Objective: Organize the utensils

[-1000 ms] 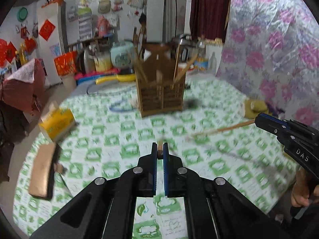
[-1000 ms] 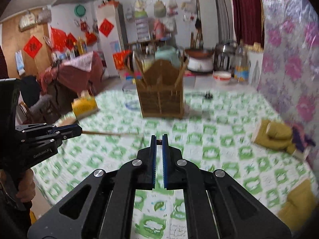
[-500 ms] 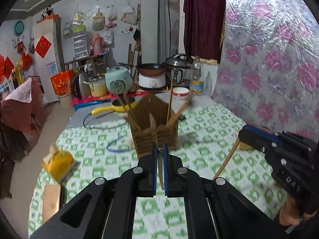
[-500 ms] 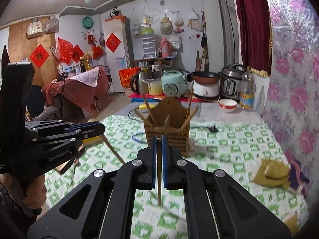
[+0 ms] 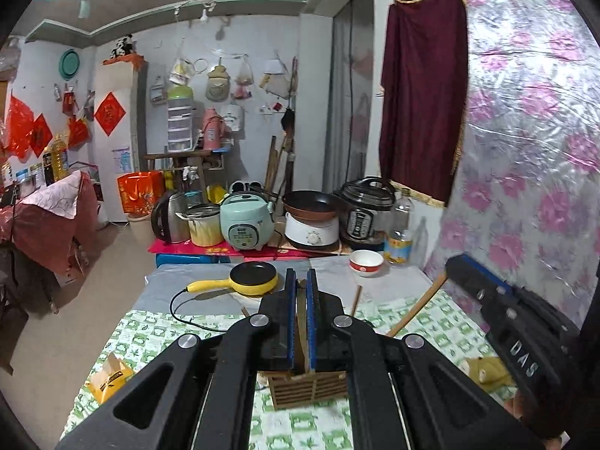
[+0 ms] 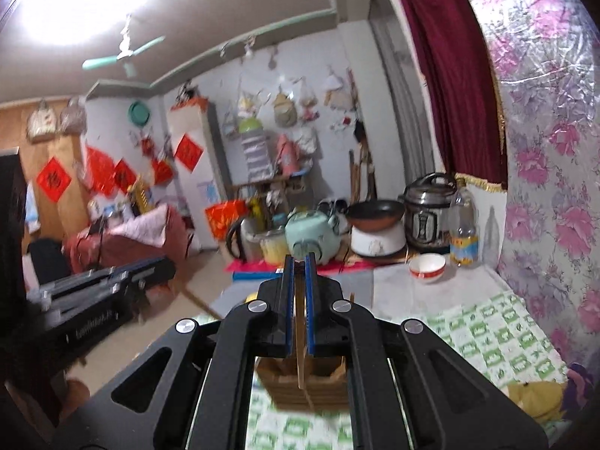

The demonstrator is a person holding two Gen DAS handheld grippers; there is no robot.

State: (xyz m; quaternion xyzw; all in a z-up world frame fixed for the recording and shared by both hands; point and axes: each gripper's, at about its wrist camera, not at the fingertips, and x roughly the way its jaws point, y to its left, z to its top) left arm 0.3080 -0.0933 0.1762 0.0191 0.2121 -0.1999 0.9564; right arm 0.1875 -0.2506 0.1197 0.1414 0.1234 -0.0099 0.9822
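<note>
While both grippers are raised above the green-and-white checked tablecloth (image 5: 157, 333), each is seen clamped on a single wooden chopstick. In the left wrist view, the left gripper (image 5: 300, 288) fills the lower centre of the frame, its blue-lined jaws drawn narrow on a chopstick (image 5: 301, 337) that hangs downward between them. Directly beneath, at the lower centre, the slatted wooden utensil holder (image 5: 311, 388) is seen standing on the cloth, with other sticks poking up behind the jaws. At the right edge of the same frame the right gripper (image 5: 450, 262) is visible, and its chopstick (image 5: 416, 309) slants down and to the left. In the right wrist view, the right gripper is shown at the lower centre, likewise closed narrowly on that chopstick, whose lower end hangs over the holder (whether it touches cannot be told, as the frame is blurred). The left gripper (image 6: 165, 266) is seen at the left edge there. A yellow tissue pack (image 5: 108, 377) lies at the lower left, a yellow electric frying pan (image 5: 253, 279) just beyond the cloth, and a red-and-white bowl (image 5: 366, 262) farther back.
</note>
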